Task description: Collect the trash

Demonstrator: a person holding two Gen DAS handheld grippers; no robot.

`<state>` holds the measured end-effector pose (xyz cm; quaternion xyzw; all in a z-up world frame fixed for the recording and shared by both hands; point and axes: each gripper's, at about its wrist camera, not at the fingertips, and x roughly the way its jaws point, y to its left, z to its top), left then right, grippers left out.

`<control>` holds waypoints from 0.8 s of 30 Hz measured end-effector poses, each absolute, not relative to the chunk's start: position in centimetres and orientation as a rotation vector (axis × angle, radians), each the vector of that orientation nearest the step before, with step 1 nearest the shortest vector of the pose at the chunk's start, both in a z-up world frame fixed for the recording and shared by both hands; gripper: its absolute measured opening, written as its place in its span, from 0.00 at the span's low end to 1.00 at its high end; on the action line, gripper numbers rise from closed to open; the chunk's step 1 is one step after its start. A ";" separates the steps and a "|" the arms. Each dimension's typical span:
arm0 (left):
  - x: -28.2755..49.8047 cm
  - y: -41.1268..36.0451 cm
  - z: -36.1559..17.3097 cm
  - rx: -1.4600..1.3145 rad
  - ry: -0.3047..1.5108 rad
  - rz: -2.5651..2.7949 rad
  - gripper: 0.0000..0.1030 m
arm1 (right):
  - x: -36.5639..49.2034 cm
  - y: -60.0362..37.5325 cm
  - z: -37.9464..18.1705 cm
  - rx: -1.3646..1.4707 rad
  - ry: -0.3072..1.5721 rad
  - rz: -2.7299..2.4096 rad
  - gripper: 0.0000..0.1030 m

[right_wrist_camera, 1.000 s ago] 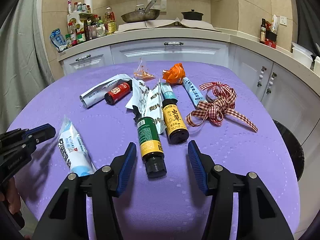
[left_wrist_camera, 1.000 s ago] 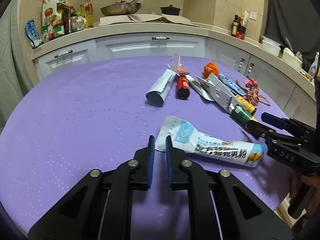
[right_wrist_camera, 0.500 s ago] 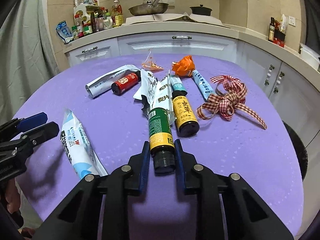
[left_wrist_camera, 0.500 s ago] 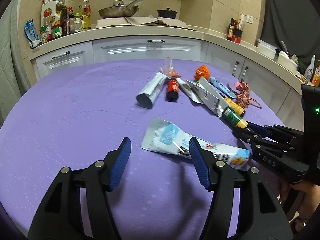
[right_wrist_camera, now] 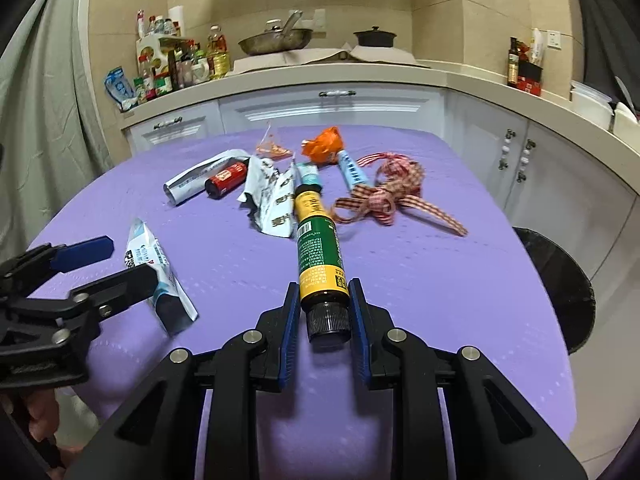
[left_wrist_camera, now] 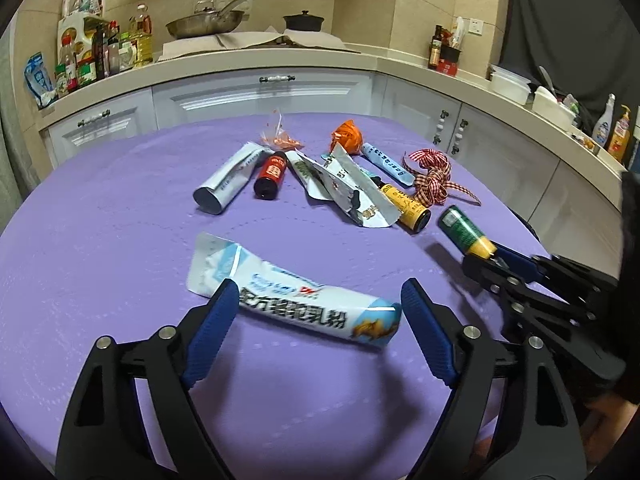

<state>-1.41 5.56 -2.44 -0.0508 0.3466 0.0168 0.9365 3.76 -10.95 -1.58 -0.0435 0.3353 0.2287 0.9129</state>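
Two tools, two jobs: your right gripper (right_wrist_camera: pixel 323 310) is pinching the green-and-yellow bottle (right_wrist_camera: pixel 320 258) by its black cap end, tilted up off the purple table (right_wrist_camera: pixel 440 280), presumably bound for the black-lined bin (right_wrist_camera: pixel 560 280) at the table's edge. Your left gripper (left_wrist_camera: pixel 316 320) has just been opening and now straddles the white-and-blue packet (left_wrist_camera: pixel 296 300) without pressing it. Bold Chinese characters are printed along the packet; the bottle's small print is unreadable.

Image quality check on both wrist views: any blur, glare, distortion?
Left wrist: heavy fisheye bend on the counter, dark corner vignette, slight motion blur on the white pouch, soft shadow under the left gripper. Right wrist: same bend, green bottle sharp, ribbon slightly smeared, no harsh glare.
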 end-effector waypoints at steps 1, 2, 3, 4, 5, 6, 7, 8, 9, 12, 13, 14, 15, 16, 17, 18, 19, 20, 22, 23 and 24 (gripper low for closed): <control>-1.2 5.3 -2.5 -0.107 0.713 0.038 0.80 | 3.8 -11.2 -1.5 -0.088 0.688 0.468 0.24; -0.9 4.8 -2.7 -0.103 0.716 0.043 0.81 | 3.8 -11.5 -1.5 -0.086 0.685 0.464 0.24; -0.7 4.5 -2.8 -0.094 0.718 0.052 0.81 | 3.7 -11.8 -1.5 -0.083 0.683 0.460 0.24; -0.5 4.2 -3.0 -0.080 0.722 0.067 0.81 | 3.8 -12.1 -1.5 -0.075 0.682 0.458 0.24; -0.4 4.1 -3.1 -0.073 0.727 0.075 0.81 | 3.8 -12.4 -1.5 -0.069 0.681 0.456 0.24; -0.2 3.9 -3.3 -0.062 0.736 0.088 0.81 | 3.8 -12.5 -1.6 -0.066 0.681 0.455 0.24; -0.1 3.7 -3.5 -0.057 0.741 0.096 0.81 | 3.9 -12.7 -1.6 -0.060 0.681 0.454 0.24; 0.0 3.7 -3.7 -0.051 0.748 0.106 0.81 | 3.8 -12.8 -1.7 -0.057 0.680 0.454 0.24; 0.0 3.7 -3.8 -0.047 0.750 0.111 0.81 | 3.9 -12.9 -1.7 -0.053 0.680 0.454 0.24; -0.5 4.1 -3.8 -0.037 0.751 0.122 0.81 | 3.9 -13.0 -1.9 -0.046 0.681 0.461 0.24; -0.7 4.2 -3.9 -0.031 0.754 0.129 0.81 | 3.9 -12.9 -2.0 -0.045 0.682 0.465 0.24; -0.9 4.4 -4.0 -0.027 0.758 0.134 0.81 | 3.9 -12.8 -2.0 -0.045 0.682 0.469 0.24; -1.0 4.7 -4.2 -0.025 0.763 0.139 0.81 | 3.9 -12.7 -2.1 -0.045 0.683 0.472 0.24; -1.2 5.0 -4.3 -0.024 0.770 0.146 0.81 | 3.9 -12.6 -2.2 -0.045 0.685 0.476 0.24; -1.4 5.4 -4.6 -0.029 0.780 0.158 0.81 | 3.9 -12.5 -2.2 -0.045 0.687 0.479 0.24; -1.5 5.8 -4.7 -0.037 0.789 0.164 0.81 | 4.0 -12.4 -2.3 -0.045 0.689 0.482 0.24; -1.7 6.3 -4.8 -0.046 0.797 0.169 0.81 | 3.9 -12.4 -2.3 -0.044 0.689 0.484 0.24; -1.9 6.6 -4.9 -0.051 0.799 0.174 0.81 | 3.9 -12.4 -2.3 -0.043 0.690 0.486 0.24; -2.2 7.3 -4.9 -0.055 0.799 0.187 0.81 | 3.9 -12.2 -2.3 -0.044 0.690 0.489 0.25; -2.3 7.6 -4.8 -0.060 0.796 0.192 0.81 | 3.9 -12.1 -2.3 -0.045 0.690 0.490 0.24; -2.4 7.8 -4.7 -0.066 0.793 0.193 0.81 | 3.8 -12.1 -2.3 -0.044 0.690 0.490 0.25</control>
